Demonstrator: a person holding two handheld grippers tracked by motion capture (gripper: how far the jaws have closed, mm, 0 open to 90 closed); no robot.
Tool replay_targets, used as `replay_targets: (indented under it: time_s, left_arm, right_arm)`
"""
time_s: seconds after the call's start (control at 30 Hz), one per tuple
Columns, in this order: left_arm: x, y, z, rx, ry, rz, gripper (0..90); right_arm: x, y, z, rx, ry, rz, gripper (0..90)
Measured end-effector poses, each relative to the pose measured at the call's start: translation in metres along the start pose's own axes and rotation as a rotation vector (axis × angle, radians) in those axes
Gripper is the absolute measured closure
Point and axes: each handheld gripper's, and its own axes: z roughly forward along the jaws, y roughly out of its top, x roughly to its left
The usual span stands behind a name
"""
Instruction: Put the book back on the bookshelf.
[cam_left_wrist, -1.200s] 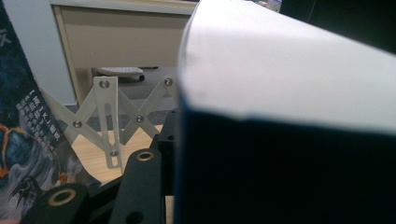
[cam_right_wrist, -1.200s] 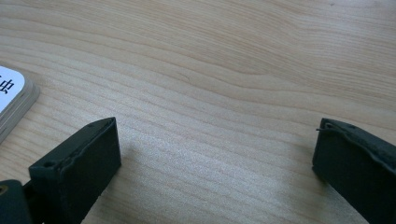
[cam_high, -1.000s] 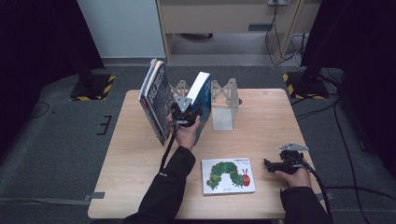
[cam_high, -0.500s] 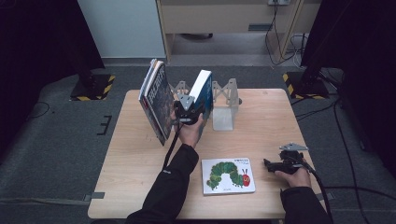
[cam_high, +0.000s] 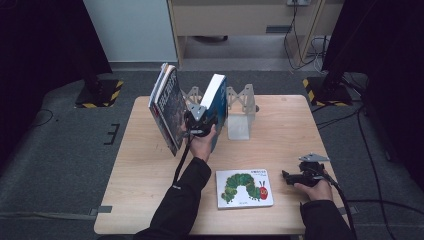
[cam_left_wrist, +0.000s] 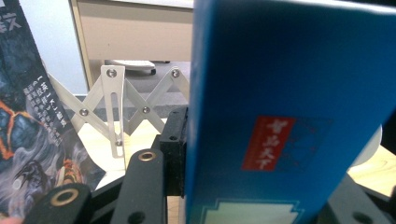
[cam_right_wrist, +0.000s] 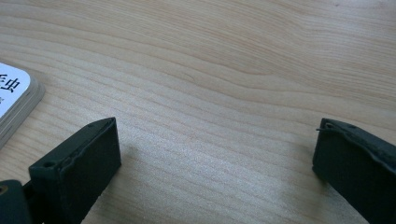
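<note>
We are looking down on the wooden table (cam_high: 280, 125) from the person's side and reading it from left to right. Toward its far left corner a dark-covered book (cam_high: 167, 107) is standing on edge, tilting leftward at the top. Just right of it, our left gripper (cam_high: 200, 120) is clamping a blue book (cam_high: 216, 100) between its jaws (the left gripper view has one black pad lying flat against the blue cover (cam_left_wrist: 280, 121)). The blue book is standing on edge near the middle of the far edge, leaning rightward at the top, so the two books are spreading apart like a V. Behind and beside them, a pale metal scissor-lattice book rack (cam_high: 240, 107) is sitting along the far edge, its crossed bars (cam_left_wrist: 126, 107) showing between the two books.

Moving right, a picture book with a green caterpillar (cam_high: 245, 187) is lying flat near the near edge, roughly at its middle. Close to the near right corner, our right gripper (cam_high: 290, 177) is resting low over bare wood, well apart from the rack, its jaws standing wide with nothing between them; a rounded corner of the picture book (cam_right_wrist: 14, 100) is lying just left of its left jaw.
</note>
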Motion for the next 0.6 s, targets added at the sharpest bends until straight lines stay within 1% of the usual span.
replay_targets:
  time_s: [0.13,0.23,0.33,0.37,0.47,0.6]
  left_arm:
    - [0.000,0.002,0.005,0.006,0.002,-0.002,59.4]
    - [0.002,0.001,0.005,0.002,-0.020,0.009,58.9]
    - [0.006,-0.002,0.000,-0.004,-0.055,0.000,57.2]
    - [0.006,-0.003,-0.002,-0.004,-0.060,0.000,56.6]
    - [0.009,-0.007,-0.008,-0.001,-0.064,-0.012,55.7]
    - [0.009,-0.009,-0.011,-0.002,-0.063,-0.005,56.3]
  right_arm:
    - [0.000,0.000,0.000,0.000,0.001,0.000,1.2]
    - [0.000,0.000,0.000,0.000,0.001,-0.001,1.2]
    - [0.000,0.000,0.000,0.000,0.001,0.000,1.1]
    - [0.000,0.000,0.000,0.000,0.000,0.000,1.1]
    - [0.000,0.000,0.000,0.000,0.000,0.000,1.2]
    - [0.000,0.000,0.000,0.000,0.003,-0.006,1.2]
